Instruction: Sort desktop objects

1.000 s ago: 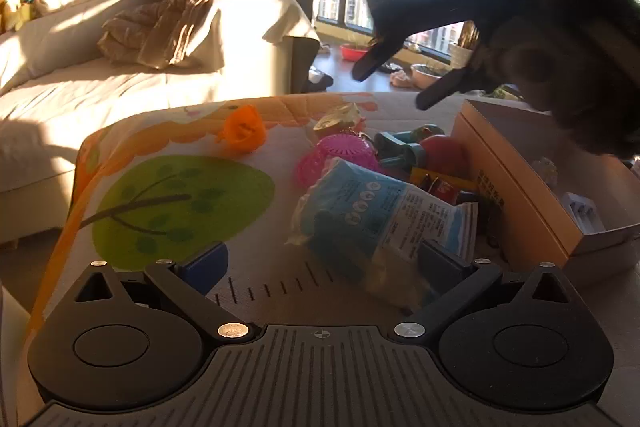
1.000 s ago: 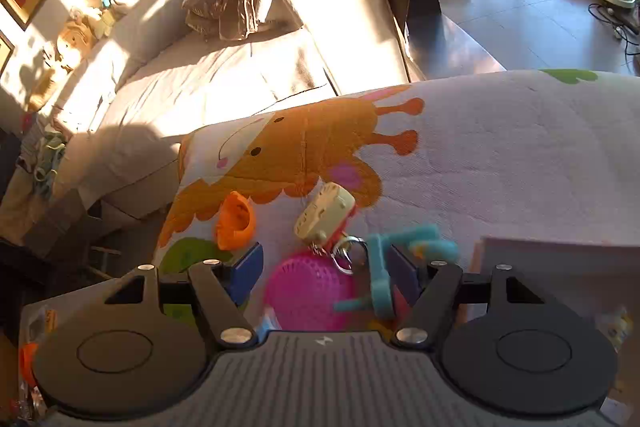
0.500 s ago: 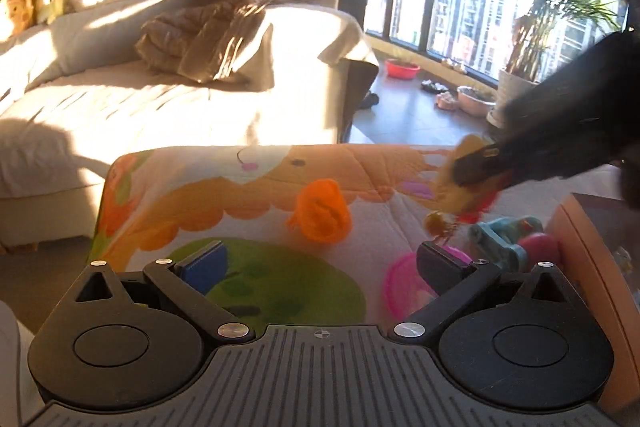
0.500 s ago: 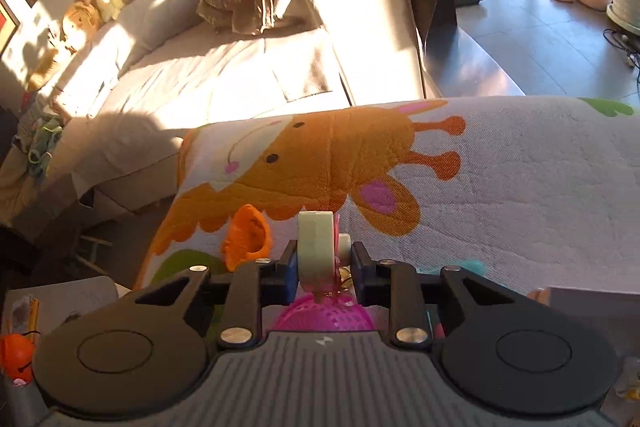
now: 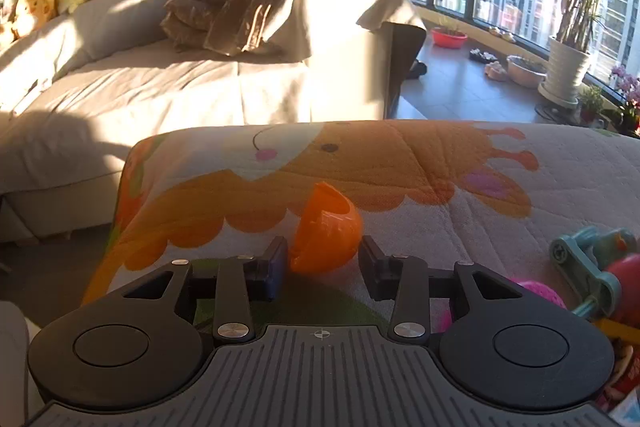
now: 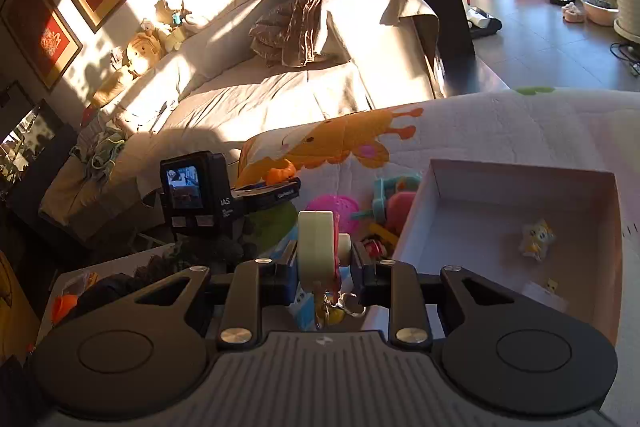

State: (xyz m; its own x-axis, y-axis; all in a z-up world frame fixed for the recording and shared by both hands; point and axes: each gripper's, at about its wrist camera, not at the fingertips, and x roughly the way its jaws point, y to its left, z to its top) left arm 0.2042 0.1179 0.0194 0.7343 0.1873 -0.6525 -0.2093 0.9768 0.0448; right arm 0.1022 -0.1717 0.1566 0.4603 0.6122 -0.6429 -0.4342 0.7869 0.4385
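On the left, the left gripper sat low on the cartoon-print quilt, its fingers spread either side of an orange half-shell. The left pad touched or nearly touched the shell and the right pad stood just clear, so nothing was gripped there yet.

To the right, the right gripper was raised above the quilt, its fingers clenched on a pale cheese-shaped keychain with its ring hanging below. The open cardboard box lay just to its right, holding a small yellow toy.

This looked like the carrying step: the keychain next needed swinging right over the box wall and releasing, while the left fingers needed closing on the shell.

Between the grippers lay a pink strainer ball and a teal toy, close to the box wall.
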